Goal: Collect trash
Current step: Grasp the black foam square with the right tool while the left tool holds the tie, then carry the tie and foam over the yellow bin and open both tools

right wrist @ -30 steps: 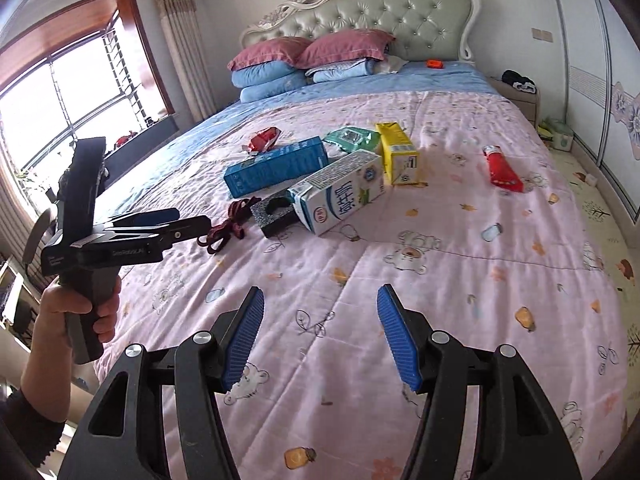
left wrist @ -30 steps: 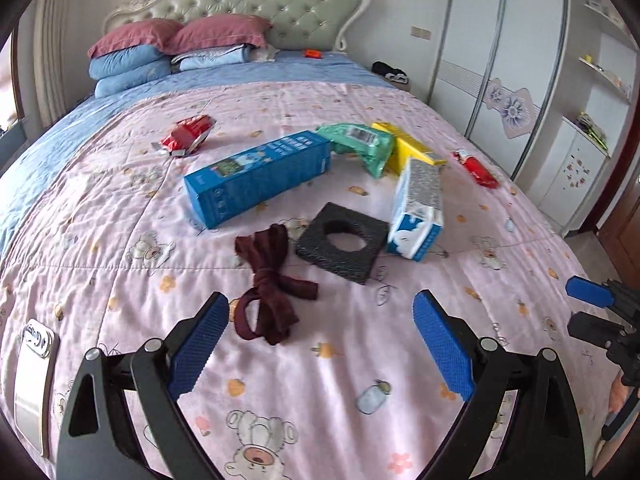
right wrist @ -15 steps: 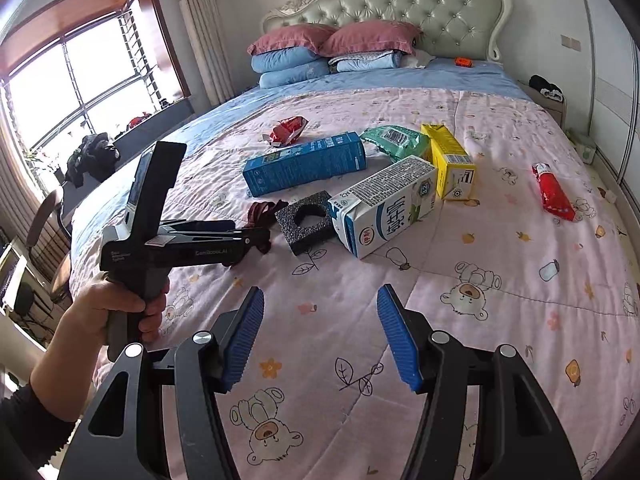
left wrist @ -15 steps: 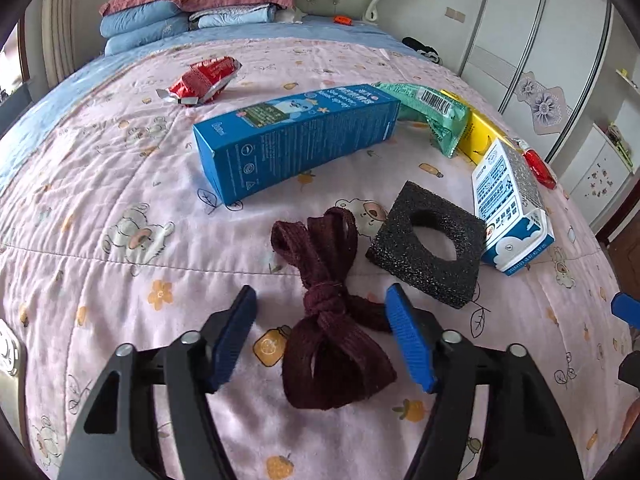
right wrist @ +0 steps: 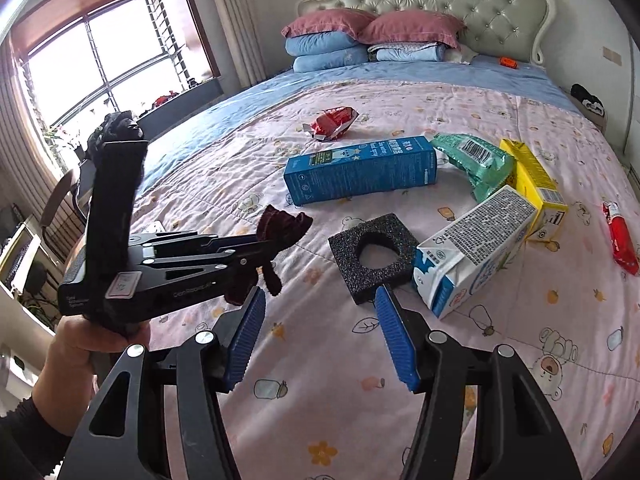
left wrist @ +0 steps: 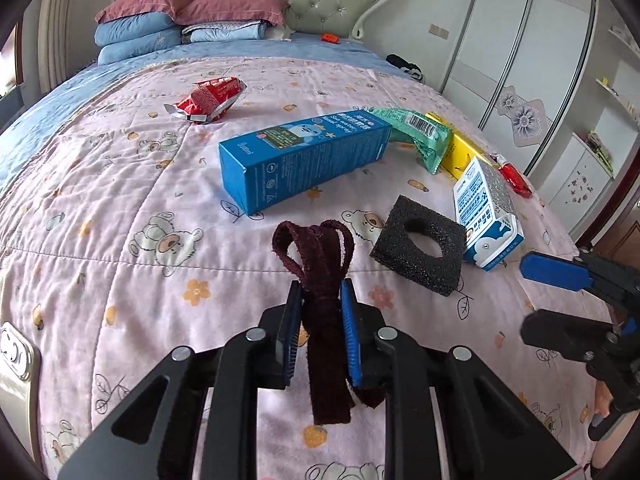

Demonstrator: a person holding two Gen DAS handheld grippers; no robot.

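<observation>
The left gripper (left wrist: 320, 304) was clamped on the knot of the dark red fabric strip (left wrist: 320, 264), which lay on the pink bedspread (left wrist: 120, 200) just beside the black foam square (left wrist: 420, 248). The right gripper (right wrist: 320, 320) hovered with its jaws apart and empty, near that foam. To do the lift cleanly, the strip probably wanted raising straight up, so its loose ends would clear the foam and the blue box (left wrist: 304, 160).
</observation>
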